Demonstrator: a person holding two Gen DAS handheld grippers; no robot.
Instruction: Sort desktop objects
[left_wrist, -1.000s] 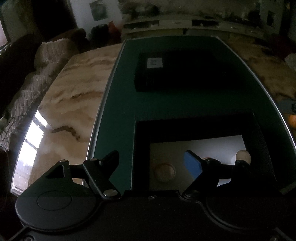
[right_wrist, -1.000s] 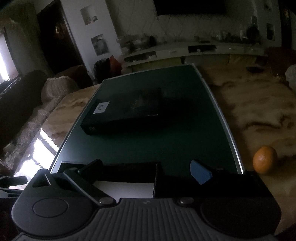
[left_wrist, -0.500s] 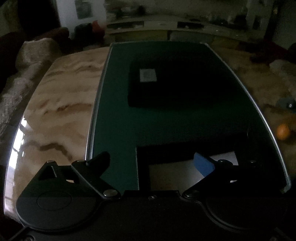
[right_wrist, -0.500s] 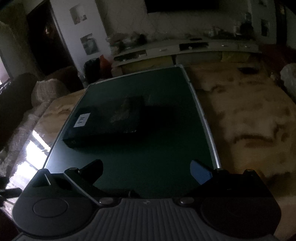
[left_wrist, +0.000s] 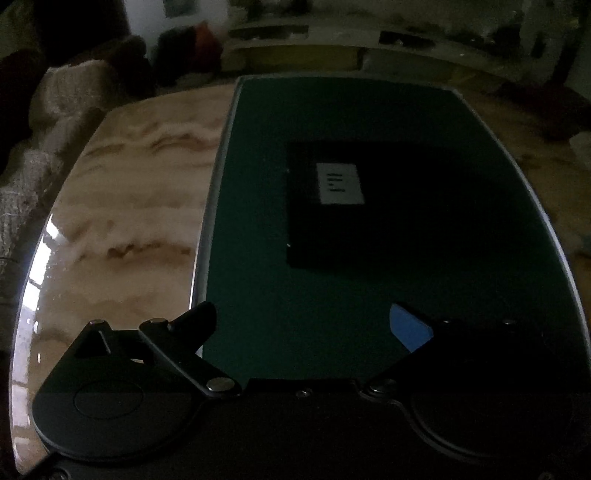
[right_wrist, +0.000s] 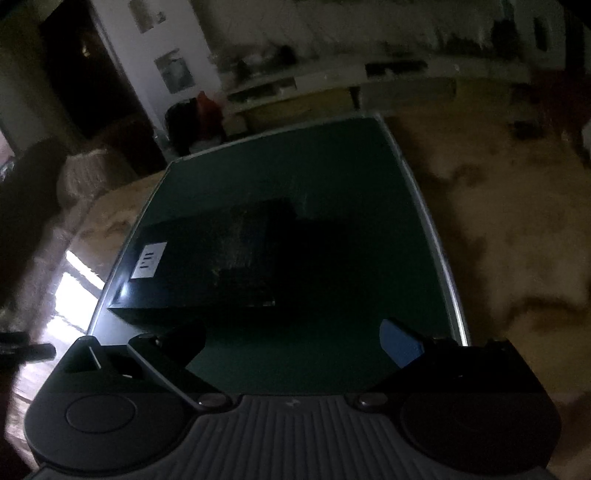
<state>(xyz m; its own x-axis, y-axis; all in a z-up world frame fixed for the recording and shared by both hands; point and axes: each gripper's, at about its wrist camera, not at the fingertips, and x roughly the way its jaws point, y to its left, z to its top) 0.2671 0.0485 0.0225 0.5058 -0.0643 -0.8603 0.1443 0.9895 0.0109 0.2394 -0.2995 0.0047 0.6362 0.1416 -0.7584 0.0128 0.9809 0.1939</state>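
Fingers spread wide on both, nothing between them. Left gripper (left_wrist: 306, 325) over the near part of the green mat (left_wrist: 258, 295), right gripper (right_wrist: 295, 343) likewise over the mat (right_wrist: 332, 177). Both views dark and a bit blurred.

Black box (left_wrist: 369, 206) lies flat on the mat, ahead of both grippers, apart from them. White label (left_wrist: 340, 182) on its top, toward the left end. Seen from the right wrist, the box (right_wrist: 207, 266) has its long axis running left-right with a slight skew, label (right_wrist: 149, 260) end pointing at the mat's left edge.

Mat sits on a marble table (left_wrist: 129, 221).
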